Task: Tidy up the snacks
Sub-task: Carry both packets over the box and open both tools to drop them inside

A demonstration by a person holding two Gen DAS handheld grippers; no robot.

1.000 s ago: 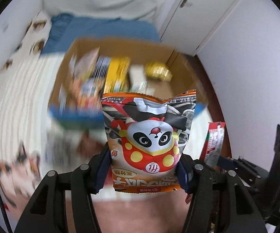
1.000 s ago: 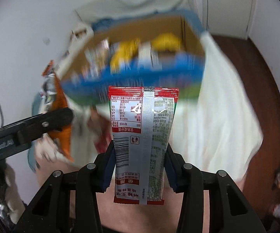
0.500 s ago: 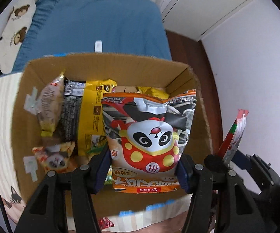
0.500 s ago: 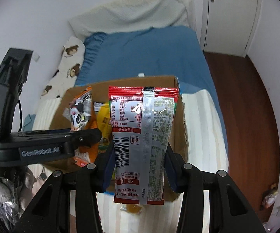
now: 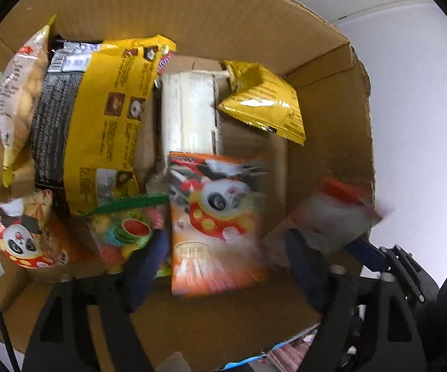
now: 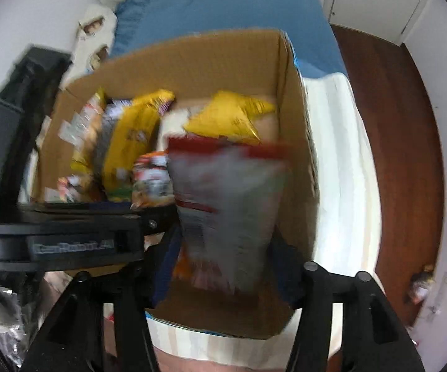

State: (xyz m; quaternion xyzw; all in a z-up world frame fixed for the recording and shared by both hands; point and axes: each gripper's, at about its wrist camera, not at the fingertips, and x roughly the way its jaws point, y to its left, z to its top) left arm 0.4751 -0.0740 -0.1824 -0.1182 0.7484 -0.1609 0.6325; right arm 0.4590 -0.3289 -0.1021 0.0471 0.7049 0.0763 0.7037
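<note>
An open cardboard box (image 5: 192, 9) fills the left wrist view, with several snacks in it: a big yellow bag (image 5: 105, 117), a white carton (image 5: 189, 111), a small yellow packet (image 5: 263, 105). My left gripper (image 5: 226, 241) hangs over the box, its jaws opening. The blurred orange panda packet (image 5: 217, 226) sits loose between the pads, with gaps on both sides. My right gripper (image 6: 226, 238) points down into the box (image 6: 192, 59), jaws opening too. The blurred red-and-silver packet (image 6: 229, 210) slips free between its fingers.
A small panda packet (image 5: 21, 238), a fruit candy bag (image 5: 127, 232) and a pale nut bag (image 5: 18, 99) lie at the box's left. The box rests on a striped sheet (image 6: 341, 170) by a blue bedcover (image 6: 223, 6). Wooden floor (image 6: 403, 155) lies to the right.
Both grippers have dropped closer over the box and tipped downward. Both have opened: the panda packet and the red-and-silver packet, gripped before, now slide loose.
</note>
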